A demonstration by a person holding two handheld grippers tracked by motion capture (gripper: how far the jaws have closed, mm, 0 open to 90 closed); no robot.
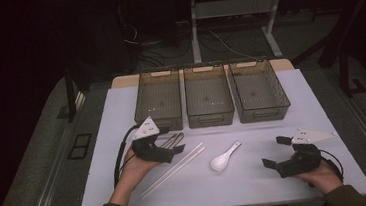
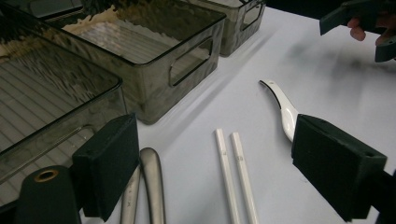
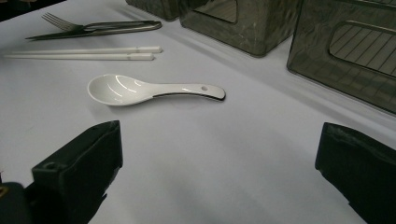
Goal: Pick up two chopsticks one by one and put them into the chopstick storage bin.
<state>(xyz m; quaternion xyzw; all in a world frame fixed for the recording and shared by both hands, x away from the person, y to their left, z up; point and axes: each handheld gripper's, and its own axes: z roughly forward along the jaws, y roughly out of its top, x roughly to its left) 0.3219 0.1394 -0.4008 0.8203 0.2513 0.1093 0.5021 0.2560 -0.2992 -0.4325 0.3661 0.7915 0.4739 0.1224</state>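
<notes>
While both grippers stand released, nothing between jaws: left gripper (image 1: pixel 171 146) over metal cutlery (image 1: pixel 172 140), right gripper (image 1: pixel 275 152) resting apart. Landmark: white spoon (image 1: pixel 224 157), one, lying flat on table (image 1: pixel 258 181). Chopsticks (image 1: pixel 174 168), two, white, side by side, just left of spoon. Metal cutlery left of chopsticks, beyond them from spoon; fork (image 3: pixel 58 21) visible among it, exact count unclear. Bins (image 1: pixel 209 95), three, clear, in row behind spoon. Right gripper right of spoon, well apart.

Black claw (image 1: pixel 171 148), grey triangular plate, trailing black cable, olive sleeves
</notes>
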